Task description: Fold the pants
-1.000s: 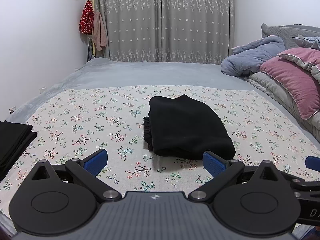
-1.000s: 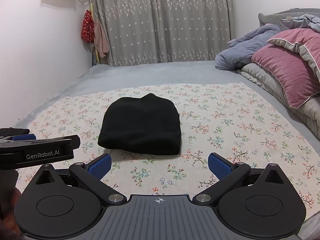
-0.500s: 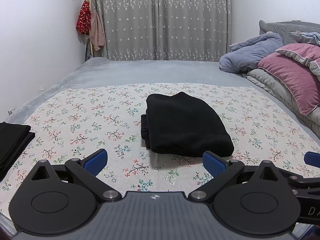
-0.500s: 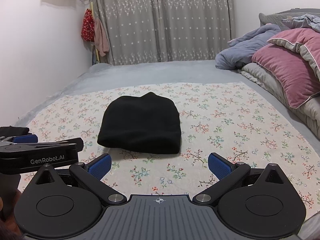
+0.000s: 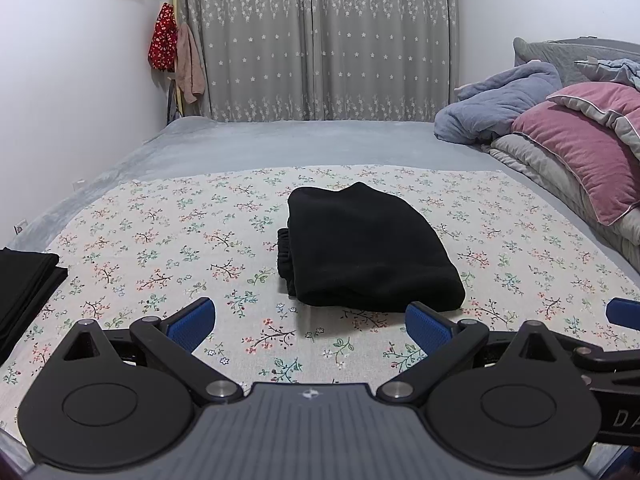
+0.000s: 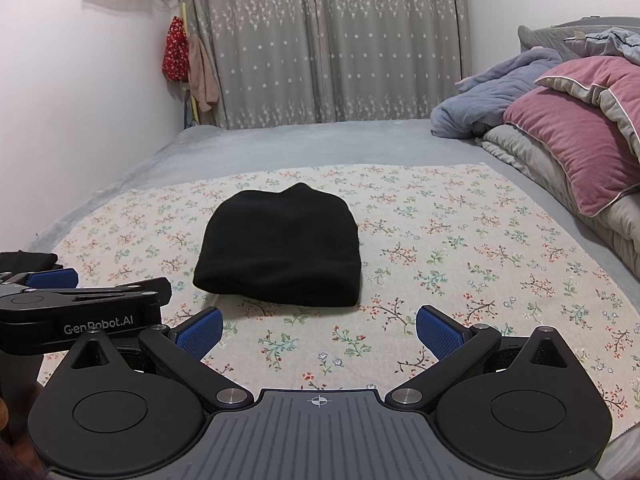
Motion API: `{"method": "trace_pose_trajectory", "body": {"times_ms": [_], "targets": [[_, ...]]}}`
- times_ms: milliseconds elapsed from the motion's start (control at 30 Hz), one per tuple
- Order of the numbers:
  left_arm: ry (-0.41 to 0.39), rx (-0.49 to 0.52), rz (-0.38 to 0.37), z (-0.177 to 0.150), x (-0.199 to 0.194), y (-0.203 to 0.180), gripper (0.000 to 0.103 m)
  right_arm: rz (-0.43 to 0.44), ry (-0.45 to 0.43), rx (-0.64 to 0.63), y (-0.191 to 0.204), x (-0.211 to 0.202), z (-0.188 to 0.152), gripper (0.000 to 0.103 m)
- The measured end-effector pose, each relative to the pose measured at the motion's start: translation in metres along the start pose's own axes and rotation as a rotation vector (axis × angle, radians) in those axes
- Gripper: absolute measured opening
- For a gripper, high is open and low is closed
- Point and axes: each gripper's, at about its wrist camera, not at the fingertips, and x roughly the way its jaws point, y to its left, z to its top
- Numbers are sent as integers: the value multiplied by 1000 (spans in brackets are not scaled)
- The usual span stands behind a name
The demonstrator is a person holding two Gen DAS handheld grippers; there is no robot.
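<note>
Left wrist: one folded pants; two hand-held grippers spread wide, empty.

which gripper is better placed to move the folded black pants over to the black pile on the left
Left, probably. The folded pants lie just ahead of the open left gripper, and the black pile sits on that gripper's side. The right gripper, also open, would have to cross the left one to reach it.

black pants, floral sheet
</note>
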Motion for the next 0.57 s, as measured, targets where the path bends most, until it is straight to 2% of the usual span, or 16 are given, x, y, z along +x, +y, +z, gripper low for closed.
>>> {"method": "trace_pose_trajectory", "body": {"times_ms": [567], "targets": [[3, 2, 0, 0, 0, -2, 93, 5, 8, -12, -5, 2, -1, 103]]}}
